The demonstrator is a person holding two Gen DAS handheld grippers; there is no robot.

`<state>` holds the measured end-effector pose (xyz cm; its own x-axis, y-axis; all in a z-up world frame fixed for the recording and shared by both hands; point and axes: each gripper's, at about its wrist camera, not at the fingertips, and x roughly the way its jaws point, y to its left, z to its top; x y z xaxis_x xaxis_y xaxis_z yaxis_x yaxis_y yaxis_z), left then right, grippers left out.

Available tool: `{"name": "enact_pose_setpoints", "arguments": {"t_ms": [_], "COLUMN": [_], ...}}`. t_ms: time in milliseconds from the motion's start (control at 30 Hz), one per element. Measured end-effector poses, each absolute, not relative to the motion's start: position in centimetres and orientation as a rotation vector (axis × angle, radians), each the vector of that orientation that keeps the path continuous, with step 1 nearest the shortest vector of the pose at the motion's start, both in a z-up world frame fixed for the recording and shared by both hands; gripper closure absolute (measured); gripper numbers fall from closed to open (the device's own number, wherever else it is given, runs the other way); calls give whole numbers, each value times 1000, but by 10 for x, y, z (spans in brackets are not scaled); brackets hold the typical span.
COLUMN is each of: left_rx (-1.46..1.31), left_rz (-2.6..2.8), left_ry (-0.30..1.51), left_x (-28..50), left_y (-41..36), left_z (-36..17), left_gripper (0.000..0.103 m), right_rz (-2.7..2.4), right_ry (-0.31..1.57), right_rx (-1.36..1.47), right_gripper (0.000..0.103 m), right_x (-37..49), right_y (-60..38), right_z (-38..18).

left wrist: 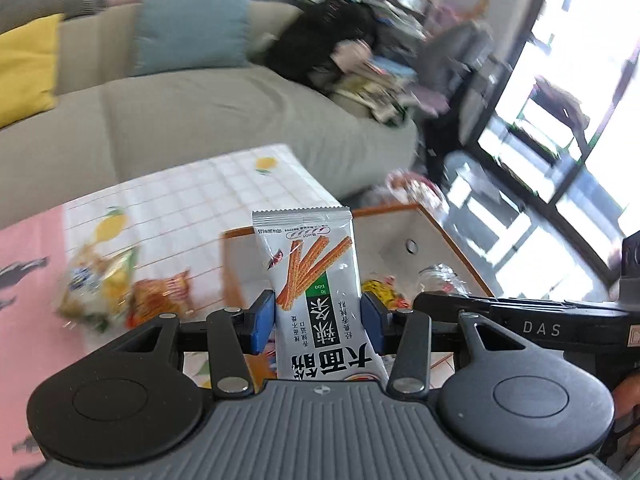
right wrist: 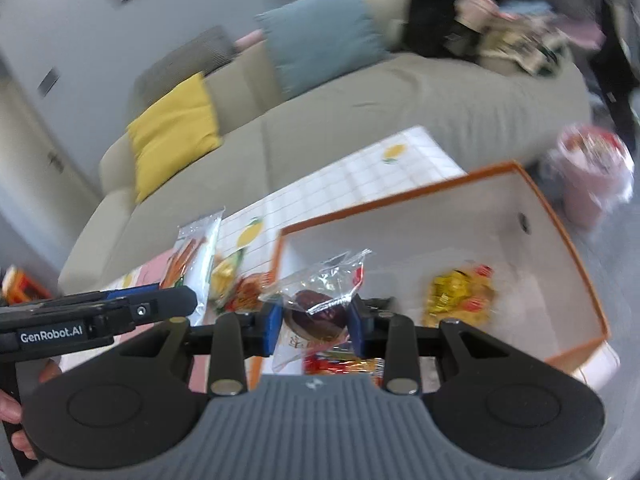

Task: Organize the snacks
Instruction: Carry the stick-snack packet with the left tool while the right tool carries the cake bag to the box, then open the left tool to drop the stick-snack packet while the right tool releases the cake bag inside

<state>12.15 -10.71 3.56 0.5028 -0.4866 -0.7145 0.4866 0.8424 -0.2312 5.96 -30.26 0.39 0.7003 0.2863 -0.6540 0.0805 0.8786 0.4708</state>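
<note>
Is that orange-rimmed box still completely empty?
No, the orange-rimmed box already holds a yellow snack packet lying on its white floor.

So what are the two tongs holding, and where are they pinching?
The left tongs pinch a silver snack packet by its two long sides, near the middle. The right tongs squeeze a clear wrapper around the dark round cake inside.

You get bright daylight from the window (left wrist: 560, 120), blown out white at the left wrist view's right edge. Motion blur smears the sofa (right wrist: 360, 120) and its clutter; fisheye bends both frames' edges. Only the near gripper bodies stay sharp.
</note>
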Motion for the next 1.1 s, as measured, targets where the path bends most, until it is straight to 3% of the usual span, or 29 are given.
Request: {"name": "enact_pose_setpoints", "arguments": {"t_ms": [200,600,1100], "left_rx": [186,376,605], "left_rz": [-631,-616,-557], "left_ry": [923,1089,1102], "left_x": [155,191,197], "left_y": [-163,-192,-210], "left_z": [10,-43,-70], "left_gripper": [51,50,48], "right_rz": [44,32,33], "right_ry": [884,1050,1197], "right_rx": [555,565,462], "right_gripper": [70,70,65], "right_x": [97,152,195], "right_y": [-329,-340,-316], "right_z": [-19,-61,-98]}}
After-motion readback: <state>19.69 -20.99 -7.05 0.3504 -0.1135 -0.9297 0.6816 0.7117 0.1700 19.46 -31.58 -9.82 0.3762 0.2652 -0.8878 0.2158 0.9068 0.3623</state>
